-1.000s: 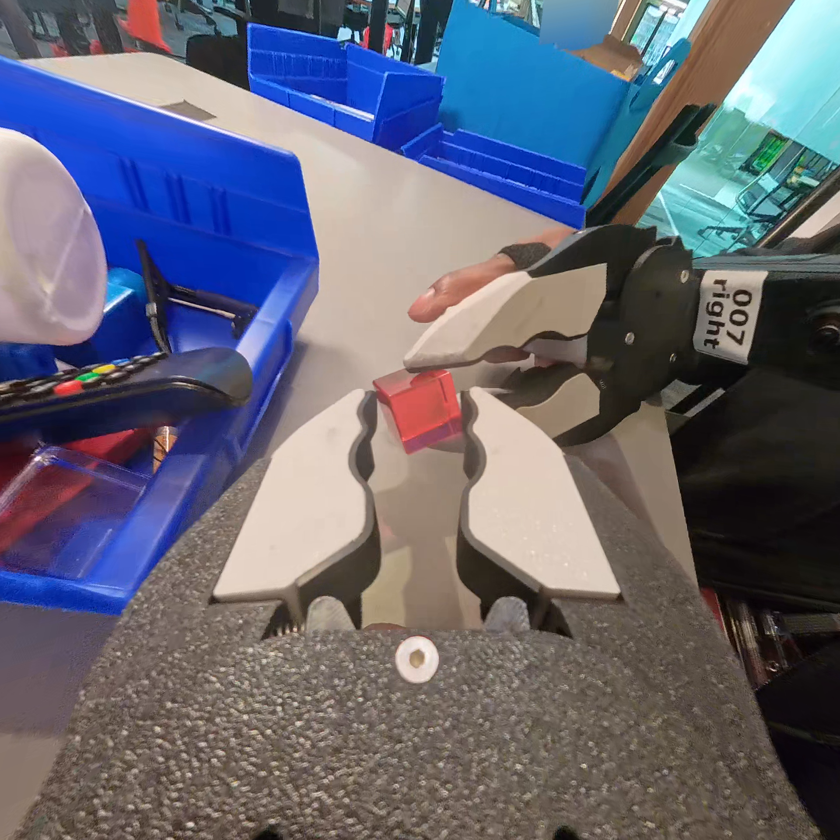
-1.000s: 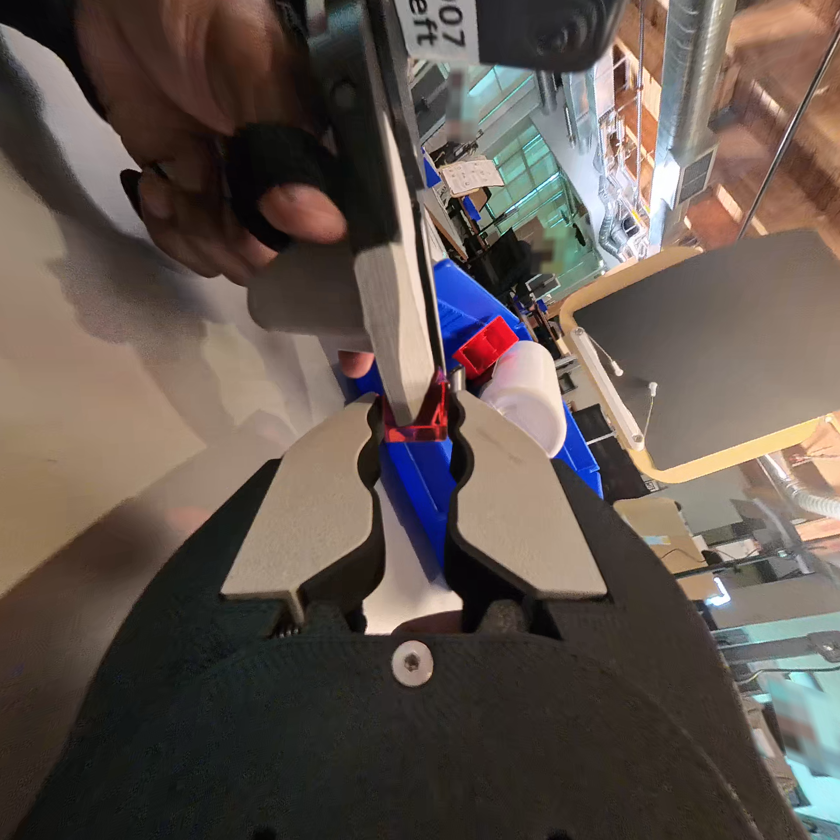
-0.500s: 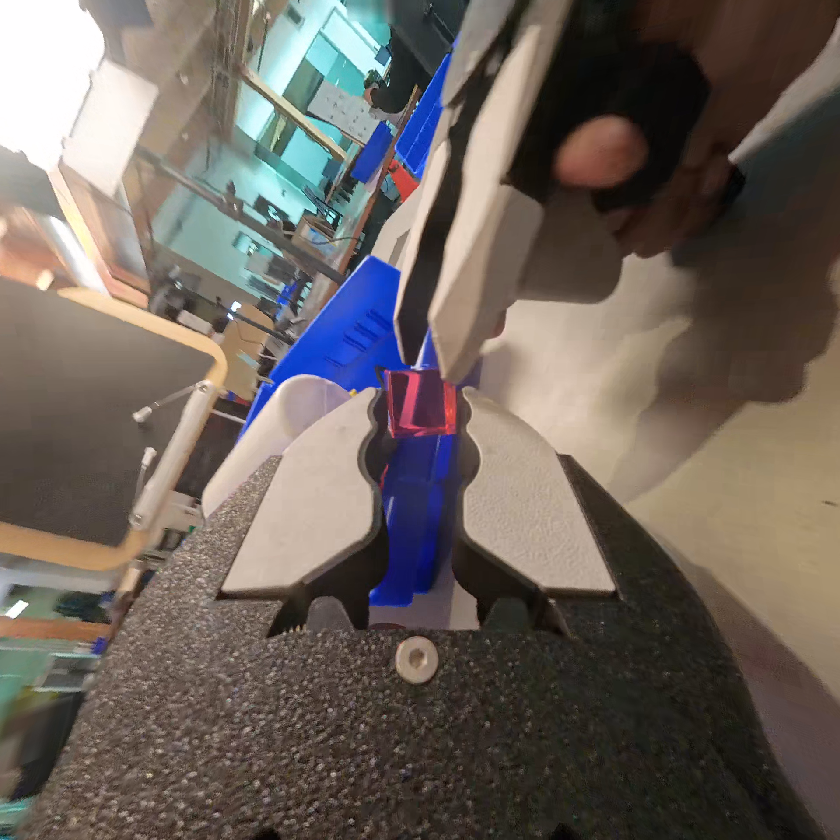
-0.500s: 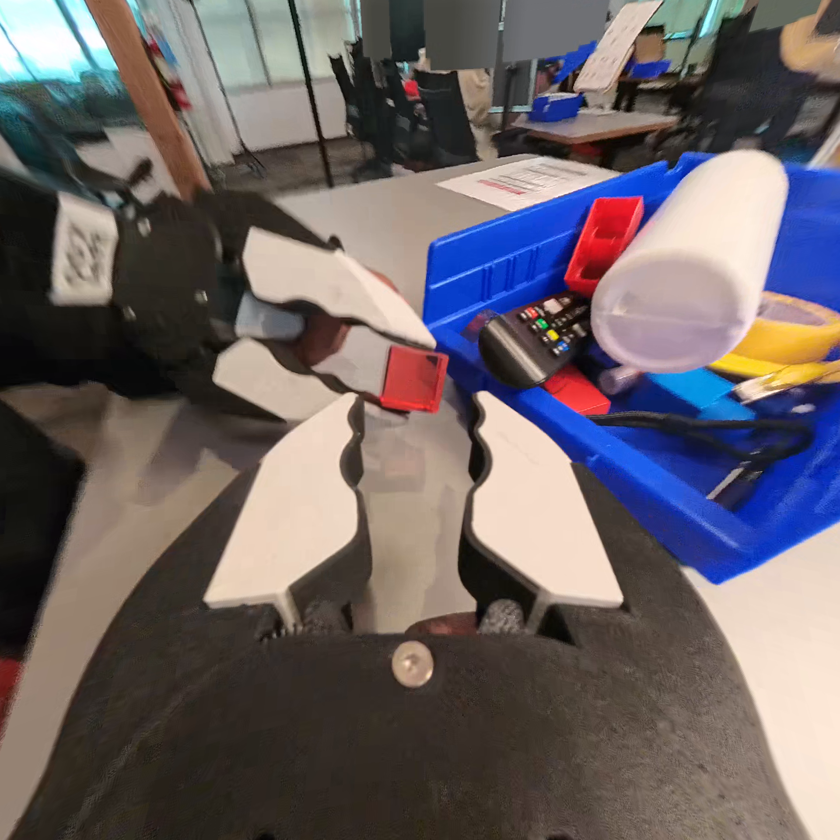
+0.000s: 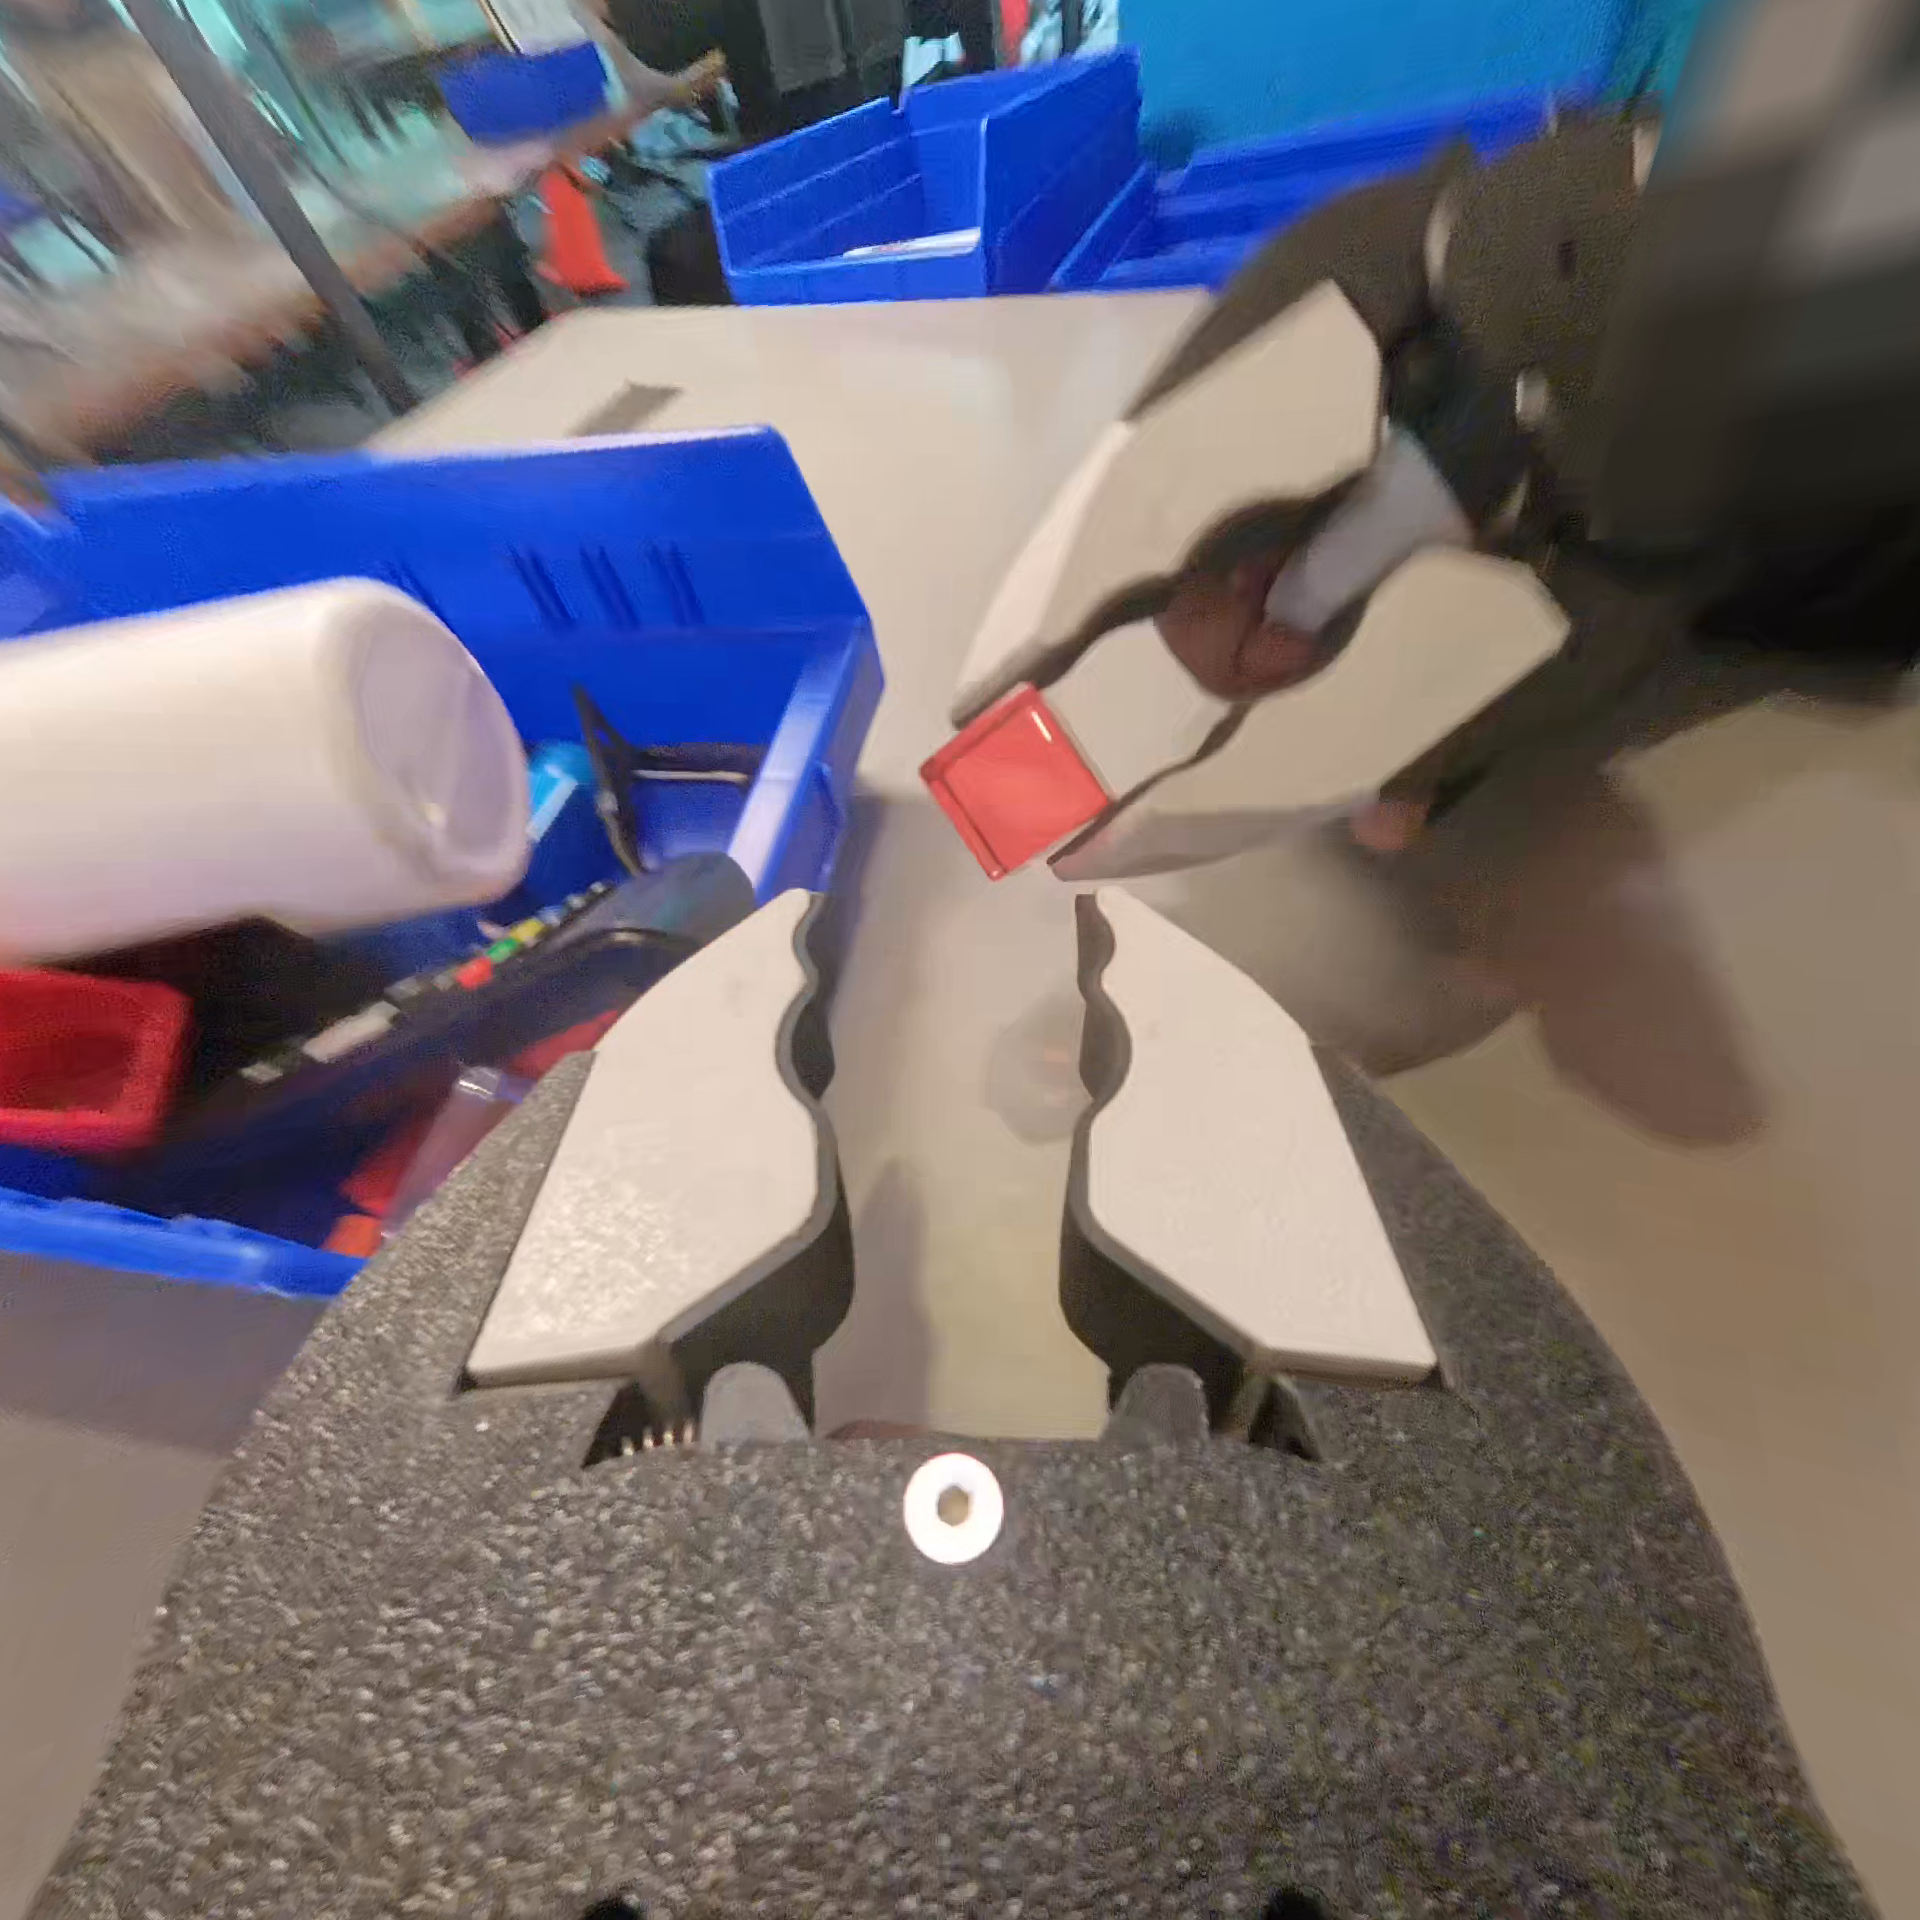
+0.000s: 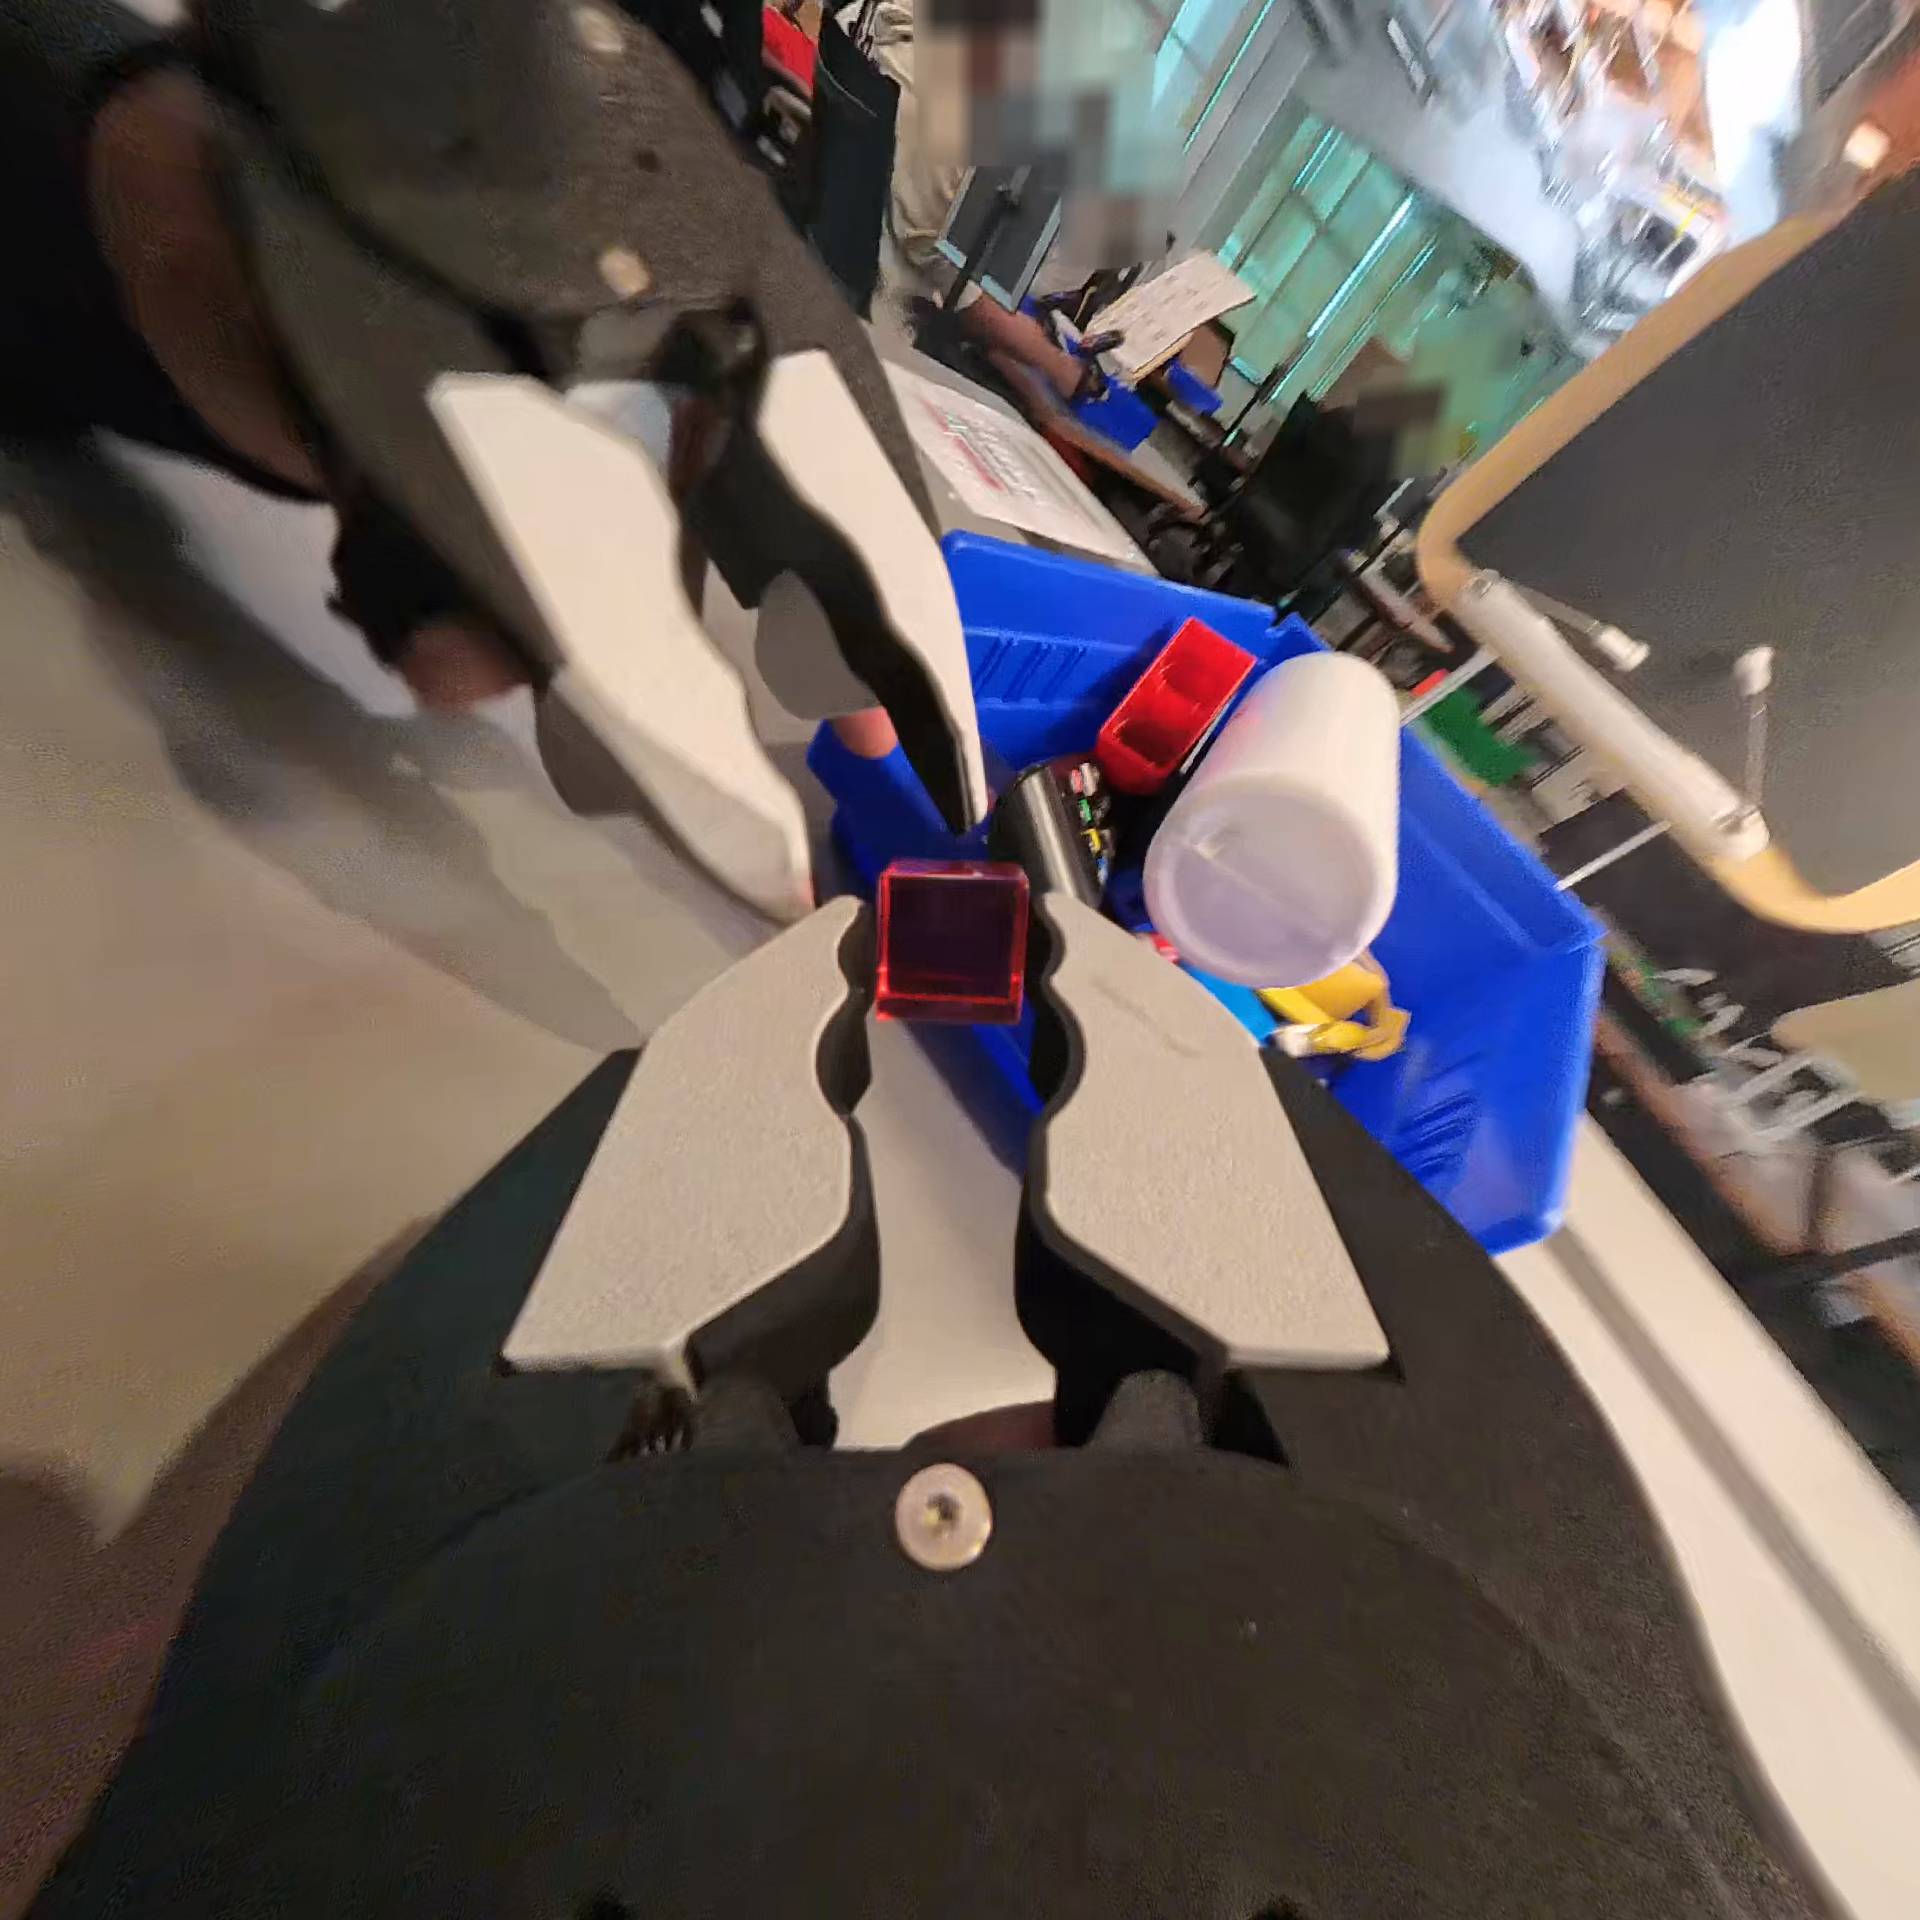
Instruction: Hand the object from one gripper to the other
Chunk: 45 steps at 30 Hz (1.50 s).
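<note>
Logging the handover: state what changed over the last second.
The left gripper let go of the red cube: its fingers, clamped on the cube a second ago, now stand open and clear of it. The right gripper, then just closing around the cube, now holds it alone at its fingertips, above the table. The blue bin and the white bottle in it stayed as they were.

No legible text, labels or numbers.
</note>
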Available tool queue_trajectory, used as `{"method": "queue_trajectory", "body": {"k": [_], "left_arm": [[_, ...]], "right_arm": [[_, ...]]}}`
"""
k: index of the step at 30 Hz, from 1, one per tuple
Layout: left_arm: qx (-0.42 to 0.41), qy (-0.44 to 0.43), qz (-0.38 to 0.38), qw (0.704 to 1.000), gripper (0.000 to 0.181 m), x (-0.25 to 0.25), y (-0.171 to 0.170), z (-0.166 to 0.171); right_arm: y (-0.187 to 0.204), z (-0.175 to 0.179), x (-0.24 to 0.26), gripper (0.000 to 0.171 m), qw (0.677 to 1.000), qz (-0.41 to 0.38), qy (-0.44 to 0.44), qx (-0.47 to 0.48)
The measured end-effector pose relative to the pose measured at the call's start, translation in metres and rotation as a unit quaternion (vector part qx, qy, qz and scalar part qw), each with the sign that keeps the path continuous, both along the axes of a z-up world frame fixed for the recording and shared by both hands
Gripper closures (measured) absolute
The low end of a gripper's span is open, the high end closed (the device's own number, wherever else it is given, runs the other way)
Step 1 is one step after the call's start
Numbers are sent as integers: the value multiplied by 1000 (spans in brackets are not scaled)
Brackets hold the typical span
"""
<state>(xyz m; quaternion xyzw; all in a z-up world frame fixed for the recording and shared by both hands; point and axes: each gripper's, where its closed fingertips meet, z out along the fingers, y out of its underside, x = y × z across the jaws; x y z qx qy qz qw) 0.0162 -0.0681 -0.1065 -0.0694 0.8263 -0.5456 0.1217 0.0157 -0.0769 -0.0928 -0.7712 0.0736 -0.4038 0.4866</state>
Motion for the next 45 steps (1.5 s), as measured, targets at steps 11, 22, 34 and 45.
{"method": "queue_trajectory", "body": {"k": [11,22,34,45], "left_arm": [[-79,213,-31,973,134,-22,-15,2],[6,-117,77,990,153,12,3,6],[96,-370,47,923,153,-6,-13,0],[-10,-8,19,1000,129,0,-7,-2]], "right_arm": [[15,-5,-11,144,988,1,-127,-92],[7,-6,-5,141,1000,27,11,10],[16,-13,-9,125,911,82,355,192],[-5,-9,9,143,994,-4,102,45]]}}
